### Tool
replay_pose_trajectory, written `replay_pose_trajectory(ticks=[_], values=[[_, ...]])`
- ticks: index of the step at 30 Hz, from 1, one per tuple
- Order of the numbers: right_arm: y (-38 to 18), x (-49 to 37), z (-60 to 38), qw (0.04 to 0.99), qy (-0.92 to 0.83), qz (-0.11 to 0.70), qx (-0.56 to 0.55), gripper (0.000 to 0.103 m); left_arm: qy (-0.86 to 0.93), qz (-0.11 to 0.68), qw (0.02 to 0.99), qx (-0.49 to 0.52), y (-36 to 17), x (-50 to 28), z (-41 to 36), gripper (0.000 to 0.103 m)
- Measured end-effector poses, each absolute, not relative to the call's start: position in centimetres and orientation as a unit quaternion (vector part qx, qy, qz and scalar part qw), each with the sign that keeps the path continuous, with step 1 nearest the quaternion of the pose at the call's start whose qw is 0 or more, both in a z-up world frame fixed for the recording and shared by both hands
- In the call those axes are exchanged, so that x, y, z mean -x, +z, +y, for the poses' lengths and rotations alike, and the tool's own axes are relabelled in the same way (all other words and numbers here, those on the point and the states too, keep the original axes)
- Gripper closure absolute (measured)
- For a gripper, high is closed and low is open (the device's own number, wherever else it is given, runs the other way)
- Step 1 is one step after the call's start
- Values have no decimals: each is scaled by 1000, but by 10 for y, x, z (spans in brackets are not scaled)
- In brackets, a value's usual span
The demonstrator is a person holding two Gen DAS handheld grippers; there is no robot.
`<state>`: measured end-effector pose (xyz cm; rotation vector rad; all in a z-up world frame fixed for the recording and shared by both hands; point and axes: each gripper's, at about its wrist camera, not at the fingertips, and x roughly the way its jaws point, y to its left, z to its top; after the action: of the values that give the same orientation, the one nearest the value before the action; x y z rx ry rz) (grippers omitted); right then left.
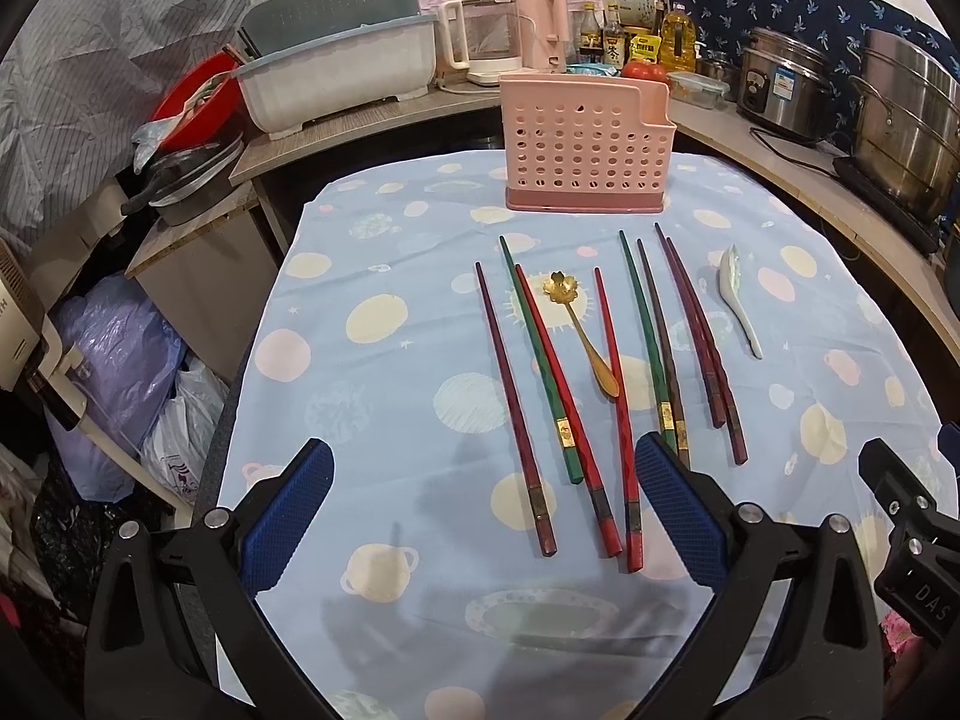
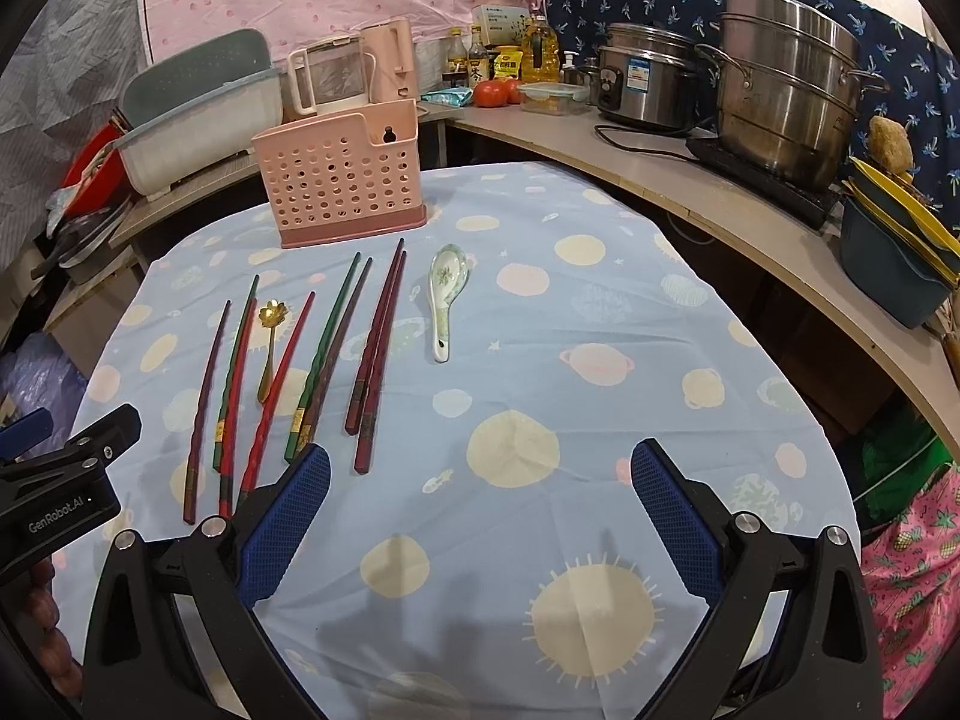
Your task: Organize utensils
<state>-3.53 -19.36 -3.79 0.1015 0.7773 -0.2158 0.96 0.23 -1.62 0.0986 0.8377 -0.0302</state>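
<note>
A pink perforated utensil holder [image 1: 585, 144] [image 2: 339, 171] stands at the far side of the blue cloth. In front of it lie several red, green and dark chopsticks [image 1: 564, 396] [image 2: 318, 360], a gold flower-headed spoon [image 1: 585, 336] [image 2: 268, 348] among them, and a white ceramic spoon [image 1: 739, 297] [image 2: 447, 294] to their right. My left gripper [image 1: 483, 510] is open and empty, just short of the chopsticks' near ends. My right gripper [image 2: 480, 510] is open and empty over bare cloth, right of the chopsticks.
The table with the blue patterned cloth [image 2: 540, 390] is ringed by a counter [image 2: 690, 180] with steel pots [image 2: 780, 102], a rice cooker, kettles [image 2: 360, 69], bottles and a dish rack [image 1: 336, 72]. Plastic bags [image 1: 120, 372] lie on the floor at left.
</note>
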Motion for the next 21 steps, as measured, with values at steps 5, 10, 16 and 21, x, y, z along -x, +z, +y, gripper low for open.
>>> replay_pose_trajectory(ticks=[5, 10, 16, 21], values=[[-39, 35, -194, 918, -106, 379, -51, 7, -13, 406, 913, -49, -16, -10, 2, 7], [-39, 35, -195, 918, -105, 380, -51, 7, -12, 406, 912, -50, -16, -10, 2, 7], [-39, 34, -196, 917, -107, 380, -52, 7, -9, 416, 908, -46, -20, -15, 6, 7], [-44, 32, -202, 914, -112, 386, -56, 7, 7, 436, 900, -33, -35, -26, 20, 7]])
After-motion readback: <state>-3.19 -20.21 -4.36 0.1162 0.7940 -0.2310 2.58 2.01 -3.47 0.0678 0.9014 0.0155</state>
